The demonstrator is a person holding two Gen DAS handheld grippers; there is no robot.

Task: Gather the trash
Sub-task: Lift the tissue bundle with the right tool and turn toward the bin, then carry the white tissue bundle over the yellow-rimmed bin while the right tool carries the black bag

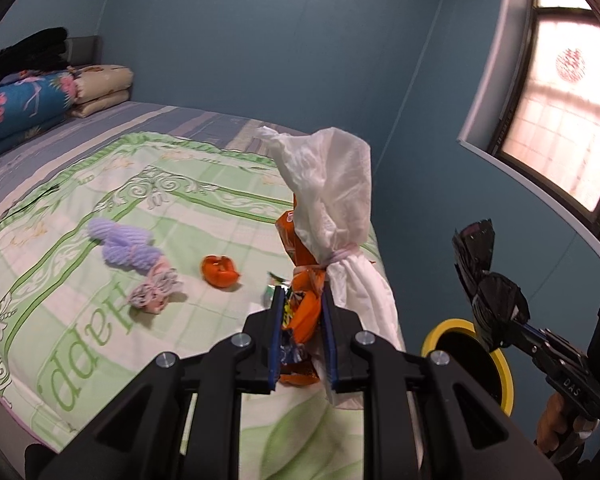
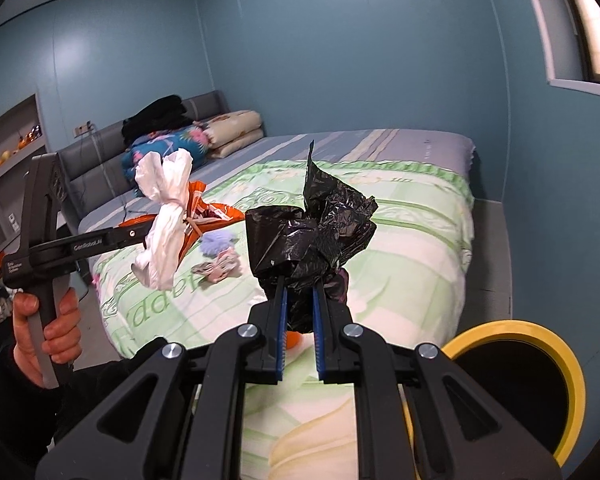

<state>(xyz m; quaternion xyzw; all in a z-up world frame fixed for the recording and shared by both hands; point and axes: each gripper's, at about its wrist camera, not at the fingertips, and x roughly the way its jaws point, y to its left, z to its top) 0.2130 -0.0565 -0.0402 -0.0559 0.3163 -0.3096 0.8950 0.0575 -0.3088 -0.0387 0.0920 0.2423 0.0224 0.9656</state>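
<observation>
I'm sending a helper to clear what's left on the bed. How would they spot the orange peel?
Find the green and white bedspread. Near its middle, right of the purple yarn skein and a pink crumpled wad, lies the orange peel. It is the only bright orange, cupped piece there.

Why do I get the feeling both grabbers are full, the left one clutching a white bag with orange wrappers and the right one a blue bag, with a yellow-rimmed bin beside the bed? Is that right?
Nearly. The right gripper is clamped on a crumpled black bag, not a blue one; the right wrist view shows it clearly. The rest holds: the left gripper grips the white bag with orange wrappers, and the yellow-rimmed bin stands beside the bed.
</observation>
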